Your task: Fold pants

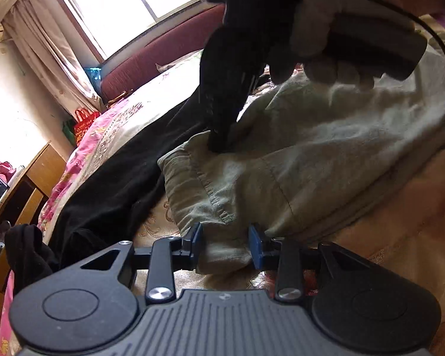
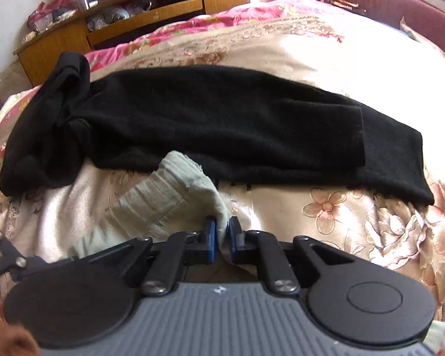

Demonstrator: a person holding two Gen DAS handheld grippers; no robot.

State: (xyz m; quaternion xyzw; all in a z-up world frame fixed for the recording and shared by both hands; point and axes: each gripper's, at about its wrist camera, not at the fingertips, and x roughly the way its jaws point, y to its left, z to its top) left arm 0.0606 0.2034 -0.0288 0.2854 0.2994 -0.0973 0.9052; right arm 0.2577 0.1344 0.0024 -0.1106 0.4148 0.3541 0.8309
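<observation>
Folding barely begun: my right gripper (image 2: 221, 231) pinches the olive pants (image 1: 296, 160) waistband, my left gripper (image 1: 226, 244) gapes around another edge, unfolded.

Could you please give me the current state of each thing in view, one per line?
Green pants: rumpled on the bed, waistband gripped.
Black pants: laid flat, one end bunched.
Left gripper: jaws open around green cloth.
Right gripper: jaws shut on green pants.
</observation>
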